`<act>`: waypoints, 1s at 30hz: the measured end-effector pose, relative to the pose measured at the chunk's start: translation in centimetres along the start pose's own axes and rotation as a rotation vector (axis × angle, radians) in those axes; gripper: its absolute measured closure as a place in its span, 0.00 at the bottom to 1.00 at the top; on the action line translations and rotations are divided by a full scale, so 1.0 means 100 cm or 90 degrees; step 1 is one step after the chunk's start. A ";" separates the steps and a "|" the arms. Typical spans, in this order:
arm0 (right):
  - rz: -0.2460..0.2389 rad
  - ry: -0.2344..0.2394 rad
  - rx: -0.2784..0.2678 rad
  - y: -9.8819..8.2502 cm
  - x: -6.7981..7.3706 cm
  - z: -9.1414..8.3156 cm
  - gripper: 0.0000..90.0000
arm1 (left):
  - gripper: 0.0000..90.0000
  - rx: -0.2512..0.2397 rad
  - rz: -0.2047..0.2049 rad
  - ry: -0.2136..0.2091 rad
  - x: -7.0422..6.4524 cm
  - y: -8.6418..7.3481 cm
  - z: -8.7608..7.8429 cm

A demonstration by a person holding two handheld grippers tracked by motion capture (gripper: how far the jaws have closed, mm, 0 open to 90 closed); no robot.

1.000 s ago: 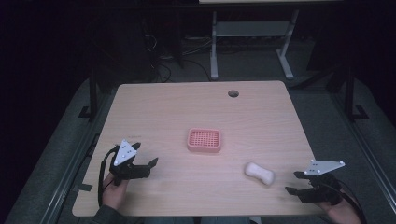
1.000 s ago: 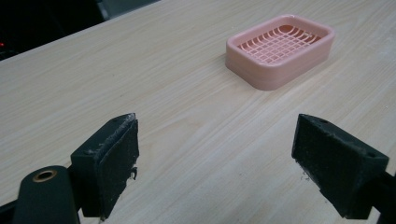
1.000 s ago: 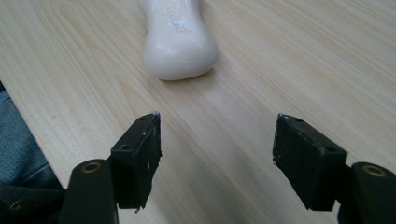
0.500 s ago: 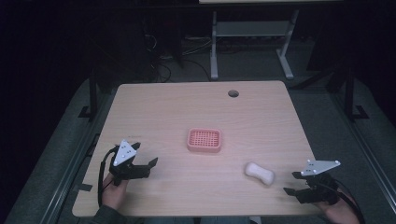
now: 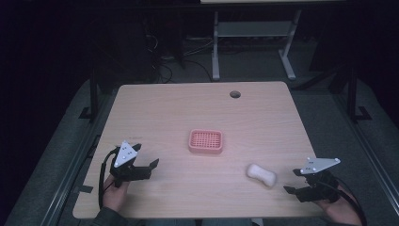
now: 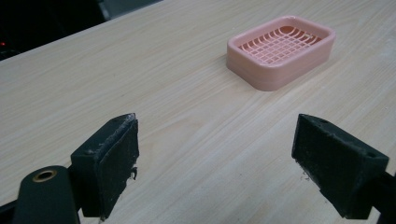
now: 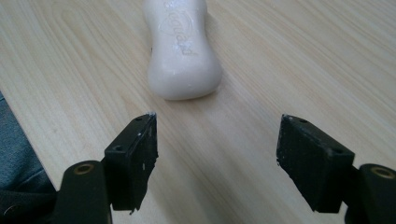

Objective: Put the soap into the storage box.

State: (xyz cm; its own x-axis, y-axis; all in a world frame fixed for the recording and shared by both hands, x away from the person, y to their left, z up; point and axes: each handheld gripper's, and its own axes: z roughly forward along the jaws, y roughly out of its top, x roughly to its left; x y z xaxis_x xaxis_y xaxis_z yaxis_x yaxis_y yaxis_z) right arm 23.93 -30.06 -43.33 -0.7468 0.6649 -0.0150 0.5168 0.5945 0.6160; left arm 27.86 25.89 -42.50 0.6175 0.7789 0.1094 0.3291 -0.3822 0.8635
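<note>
**Wooden table, 2 open grippers, soap and dish lying apart**

Dark floor and shadow surround a light wooden table, which has a round cable hole near its far edge. Beyond it stand the white legs of another desk, with cables on the floor beside them.

Near the table's centre sits a pink soap dish, a rounded rectangle with a grid of slots in its top. Nothing lies in it. A white bar of soap, narrowed at its middle, lies flat on the wood toward the near right, well apart from the dish. Raised lettering shows on its top face in the right gripper view, too blurred to read.

At the near left corner, the left gripper is held low over the table with a grey plate on top, pointing toward the table's middle. Its 2 jaws stand wide apart with only bare wood between them; in the left gripper view the dish lies ahead and to the right.

At the near right edge, the right gripper points left toward the soap. Its jaws are also spread wide and hold nothing; the soap lies just ahead of the pads, untouched.
</note>
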 end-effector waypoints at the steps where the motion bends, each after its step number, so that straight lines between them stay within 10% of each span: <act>1: -0.003 0.002 0.004 0.002 0.000 0.001 0.32 | 0.16 0.001 0.000 0.000 0.000 0.000 0.000; 30: 0.003 0.051 0.011 0.037 -0.002 0.019 0.22 | 0.16 0.000 -0.003 0.004 0.002 -0.001 0.000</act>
State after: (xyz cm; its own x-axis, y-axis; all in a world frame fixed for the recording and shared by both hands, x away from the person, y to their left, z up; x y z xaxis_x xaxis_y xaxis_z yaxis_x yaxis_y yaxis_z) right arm 26.77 -27.09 -42.50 -0.7747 0.6302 0.0514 0.5276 0.5995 0.6018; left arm 27.98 26.09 -42.55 0.6113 0.7840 0.1081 0.3322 -0.3782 0.8641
